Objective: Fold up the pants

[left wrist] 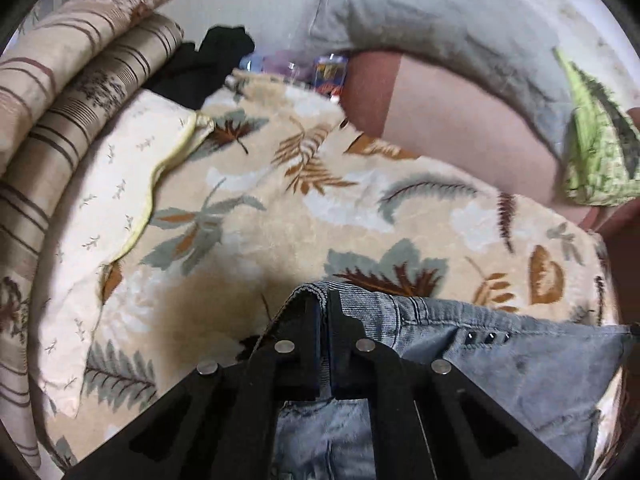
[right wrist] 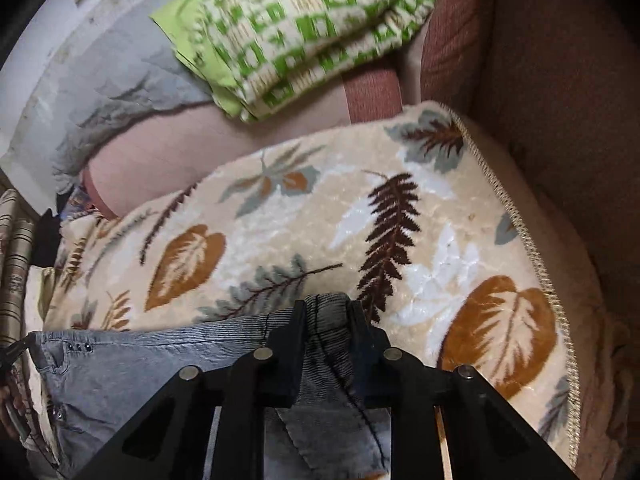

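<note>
The pants are grey-blue jeans (left wrist: pixel 520 364) lying on a beige blanket with a leaf print (left wrist: pixel 280 208). My left gripper (left wrist: pixel 325 300) is shut on the jeans' waistband at its left end, with denim pinched between the black fingers. My right gripper (right wrist: pixel 326 308) is shut on the waistband's right end, with a fold of the jeans (right wrist: pixel 140 364) bunched between its fingers. The waistband stretches between the two grippers, with three small studs near a pocket. The legs of the jeans are hidden below the grippers.
The blanket (right wrist: pixel 400 220) covers a bed or sofa. Striped folded bedding (left wrist: pixel 60 92) and a cream pillow (left wrist: pixel 104 208) lie left. A grey cushion (left wrist: pixel 440 12), a pink cushion (left wrist: pixel 460 120) and a green checked cloth (right wrist: pixel 300 32) lie behind. Dark clothing (left wrist: pixel 208 64) sits at the back.
</note>
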Available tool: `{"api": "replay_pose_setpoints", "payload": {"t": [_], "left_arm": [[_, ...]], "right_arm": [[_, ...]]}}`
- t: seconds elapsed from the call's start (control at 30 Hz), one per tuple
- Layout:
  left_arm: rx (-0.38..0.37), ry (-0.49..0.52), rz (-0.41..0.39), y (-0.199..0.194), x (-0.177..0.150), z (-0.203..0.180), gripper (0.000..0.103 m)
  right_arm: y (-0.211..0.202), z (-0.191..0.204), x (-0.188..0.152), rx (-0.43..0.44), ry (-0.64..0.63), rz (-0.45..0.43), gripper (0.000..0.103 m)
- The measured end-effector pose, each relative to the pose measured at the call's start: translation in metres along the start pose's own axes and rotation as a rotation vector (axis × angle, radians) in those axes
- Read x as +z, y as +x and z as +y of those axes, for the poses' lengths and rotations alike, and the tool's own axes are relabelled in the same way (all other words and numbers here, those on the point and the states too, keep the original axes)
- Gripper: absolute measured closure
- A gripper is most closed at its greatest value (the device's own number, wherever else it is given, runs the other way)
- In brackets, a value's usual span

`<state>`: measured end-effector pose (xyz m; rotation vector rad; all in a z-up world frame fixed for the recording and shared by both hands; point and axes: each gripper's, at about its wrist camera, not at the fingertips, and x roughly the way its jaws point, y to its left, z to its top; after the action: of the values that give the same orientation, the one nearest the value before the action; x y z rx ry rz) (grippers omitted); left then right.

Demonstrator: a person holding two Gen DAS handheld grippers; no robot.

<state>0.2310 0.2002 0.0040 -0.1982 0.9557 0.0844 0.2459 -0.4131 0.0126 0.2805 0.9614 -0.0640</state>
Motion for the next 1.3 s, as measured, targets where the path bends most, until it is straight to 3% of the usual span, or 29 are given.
{"api": "replay_pose_setpoints", "payload": {"t": [0.17,0.3,0.4,0.43,0.47,0.53,0.6,0.67,0.8,0.93,1.0,1.07,1.1,1.13,1.23,1.3], "left_arm": [[-0.063,-0.003,-0.086,-0.069,-0.032,0.016,0.100],[-0.104,-0.027,-0.116,-0.118,-0.088,0.045,0.100],[-0.141,-0.070,-0.046,-0.128,-0.148,0.078,0.097],[-0.136,-0.077,-0.013,-0.125,-0.162,0.086,0.095],[-0.110,-0.092,0.039,-0.119,-0.179,0.098,0.095],[0.016,-0.117,0.112,-0.110,-0.202,0.121,0.095],[0.065,-0.158,0.117,-0.114,-0.205,0.135,0.094],[0.069,-0.167,0.072,-0.127,-0.198,0.131,0.089],[0.008,-0.067,-0.027,-0.144,-0.183,0.076,0.042],[-0.003,0.050,-0.046,-0.127,-0.184,0.015,0.040],[0.038,0.069,0.035,-0.092,-0.191,0.001,0.040],[0.144,0.096,0.207,-0.043,-0.208,-0.002,0.039],[0.159,0.093,0.236,-0.031,-0.215,0.001,0.036],[0.156,0.084,0.190,-0.035,-0.216,0.002,0.034],[0.176,0.095,0.167,-0.055,-0.203,-0.003,0.034],[0.154,0.101,0.068,-0.077,-0.188,-0.010,0.033]], "right_arm": [[-0.056,-0.011,-0.024,0.062,0.017,-0.079,0.082],[-0.109,-0.033,-0.084,0.127,0.049,-0.131,0.082],[-0.126,-0.062,-0.155,0.164,0.119,-0.110,0.080],[-0.124,-0.074,-0.180,0.170,0.157,-0.078,0.074],[-0.118,-0.084,-0.205,0.171,0.189,-0.021,0.058],[-0.108,-0.111,-0.254,0.130,0.283,0.068,0.027],[-0.112,-0.140,-0.284,0.085,0.420,0.088,0.027],[-0.125,-0.149,-0.287,0.097,0.490,0.057,0.027],[-0.138,-0.118,-0.261,0.161,0.411,0.027,0.027],[-0.118,-0.091,-0.249,0.196,0.428,0.058,0.027],[-0.100,-0.086,-0.258,0.196,0.436,0.101,0.027],[-0.073,-0.087,-0.272,0.129,0.435,0.218,0.029],[-0.073,-0.089,-0.275,0.126,0.440,0.210,0.031],[-0.078,-0.088,-0.271,0.114,0.436,0.209,0.031],[-0.109,-0.072,-0.245,0.018,0.332,0.121,0.029],[-0.120,-0.045,-0.217,0.071,0.246,0.066,0.029]]}}
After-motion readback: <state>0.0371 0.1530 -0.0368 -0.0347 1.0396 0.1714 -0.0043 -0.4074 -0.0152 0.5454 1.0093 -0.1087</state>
